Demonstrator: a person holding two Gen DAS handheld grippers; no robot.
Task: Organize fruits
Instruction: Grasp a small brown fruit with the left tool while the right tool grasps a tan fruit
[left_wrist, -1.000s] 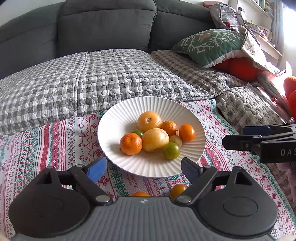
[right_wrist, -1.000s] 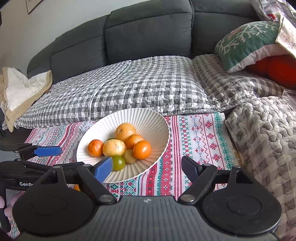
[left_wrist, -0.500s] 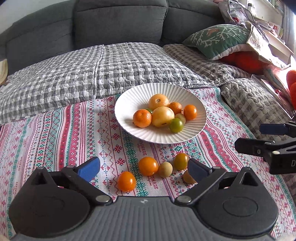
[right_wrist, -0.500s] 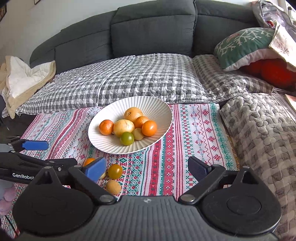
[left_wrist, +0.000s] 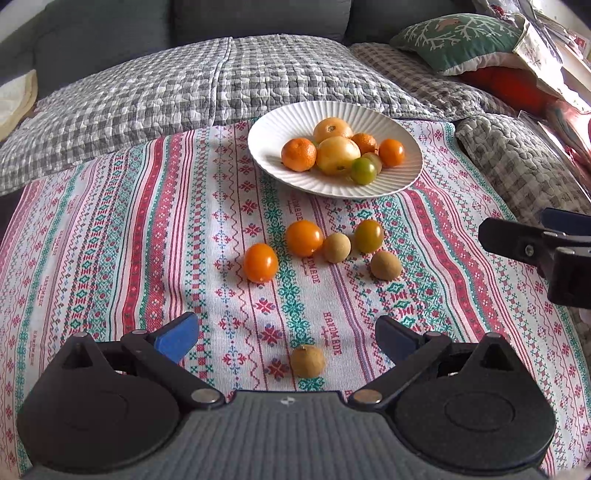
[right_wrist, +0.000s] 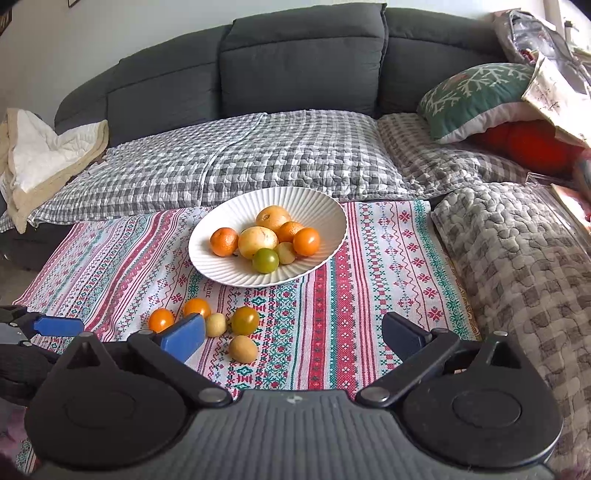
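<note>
Fruits fill a white plate (left_wrist: 406, 173) on the striped cloth (left_wrist: 110, 240); six small ones (left_wrist: 303, 238) lie loose nearby. The left gripper (left_wrist: 284, 336) stands released, empty. The right gripper's (right_wrist: 291, 332) fingers have just been opening, empty.

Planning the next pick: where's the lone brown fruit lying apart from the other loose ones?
In the left wrist view the lone brown fruit lies on the patterned cloth, between the open left gripper's fingers, nearer the camera than the loose cluster.
</note>
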